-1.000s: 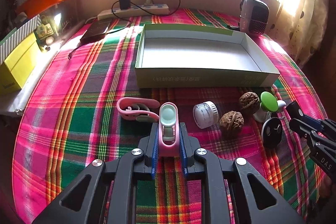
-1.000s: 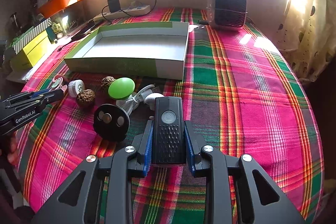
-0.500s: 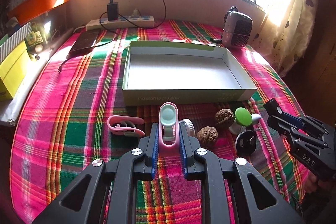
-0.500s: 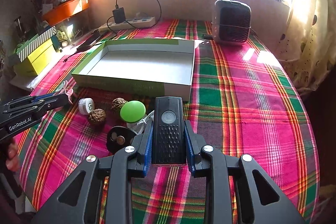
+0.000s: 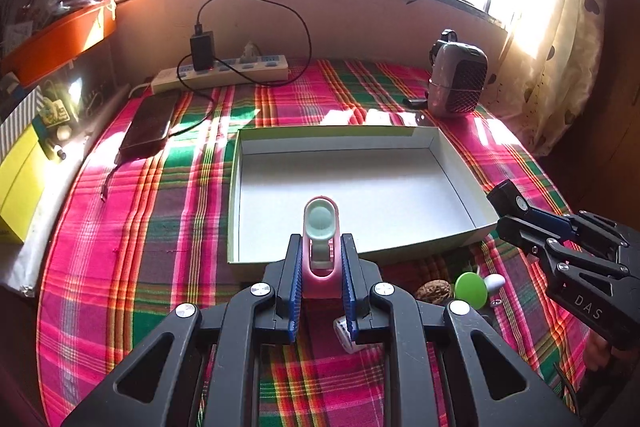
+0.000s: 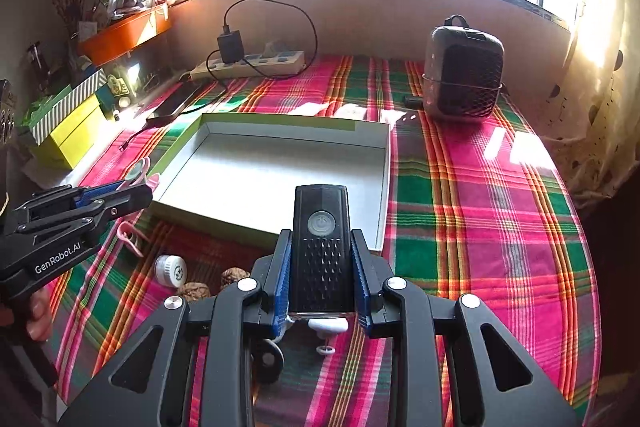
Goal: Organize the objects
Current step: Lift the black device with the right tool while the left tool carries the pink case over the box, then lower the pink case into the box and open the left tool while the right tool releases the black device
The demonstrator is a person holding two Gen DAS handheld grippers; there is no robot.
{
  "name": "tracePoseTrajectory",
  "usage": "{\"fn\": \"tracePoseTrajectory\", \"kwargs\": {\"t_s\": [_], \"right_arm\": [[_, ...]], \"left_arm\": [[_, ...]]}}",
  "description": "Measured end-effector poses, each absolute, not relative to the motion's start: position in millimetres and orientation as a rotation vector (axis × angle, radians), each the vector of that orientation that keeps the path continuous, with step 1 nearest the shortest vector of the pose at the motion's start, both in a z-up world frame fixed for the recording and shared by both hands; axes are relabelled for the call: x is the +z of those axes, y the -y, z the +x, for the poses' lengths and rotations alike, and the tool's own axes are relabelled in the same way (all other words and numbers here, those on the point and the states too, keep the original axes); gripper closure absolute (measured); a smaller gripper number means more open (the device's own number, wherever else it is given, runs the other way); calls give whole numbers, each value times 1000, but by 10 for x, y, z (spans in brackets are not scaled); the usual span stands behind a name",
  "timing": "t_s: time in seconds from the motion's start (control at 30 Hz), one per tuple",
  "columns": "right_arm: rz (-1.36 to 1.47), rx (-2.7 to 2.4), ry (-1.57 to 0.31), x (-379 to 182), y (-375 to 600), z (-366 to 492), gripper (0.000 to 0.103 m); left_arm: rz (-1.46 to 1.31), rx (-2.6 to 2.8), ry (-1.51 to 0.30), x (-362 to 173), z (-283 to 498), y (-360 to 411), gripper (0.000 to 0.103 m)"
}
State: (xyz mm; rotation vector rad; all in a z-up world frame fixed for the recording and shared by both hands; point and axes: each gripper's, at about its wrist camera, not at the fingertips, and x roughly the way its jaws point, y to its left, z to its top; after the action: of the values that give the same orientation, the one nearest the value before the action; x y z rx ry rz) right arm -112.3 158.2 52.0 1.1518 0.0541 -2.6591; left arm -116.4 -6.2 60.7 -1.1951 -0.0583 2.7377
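My left gripper (image 5: 321, 259) is shut on a pink clip with a mint-green pad (image 5: 320, 223), held above the near wall of the open white box (image 5: 234, 211). My right gripper (image 6: 320, 251) is shut on a black device with a round power button (image 6: 321, 227), held over the near right corner of the box (image 6: 384, 187). Each gripper shows in the other's view: the right gripper (image 5: 516, 215) and the left gripper (image 6: 136, 193). On the cloth below lie a second pink clip (image 6: 130, 233), a white cap (image 6: 171, 270), two walnuts (image 6: 236, 275), a green-topped piece (image 5: 471, 289) and a black disc (image 6: 272, 359).
A grey heater (image 6: 462, 75) stands at the back right. A power strip (image 6: 248, 65) with a charger lies along the far wall. A dark phone (image 5: 148, 125) lies left of the box, and a yellow box (image 5: 20, 179) and an orange tray (image 6: 124, 35) stand at the left edge.
Both grippers have risen and moved forward with their loads, from over the loose objects to above the box's near edge. Neither grip has changed.
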Motion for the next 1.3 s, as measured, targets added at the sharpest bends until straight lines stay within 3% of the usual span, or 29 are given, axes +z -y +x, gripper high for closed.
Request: {"fn": "tracePoseTrajectory", "kwargs": {"t_s": [0.67,1.3], "right_arm": [[1284,-2650,-23,259,-1543,-2105,75],[1320,-2643,-31,51,-1525,-2380,75]], "left_arm": [[-1336,2714,2,312,-2103,10,87],[-1370,2732,-57,153,-2376,-2,87]]}}
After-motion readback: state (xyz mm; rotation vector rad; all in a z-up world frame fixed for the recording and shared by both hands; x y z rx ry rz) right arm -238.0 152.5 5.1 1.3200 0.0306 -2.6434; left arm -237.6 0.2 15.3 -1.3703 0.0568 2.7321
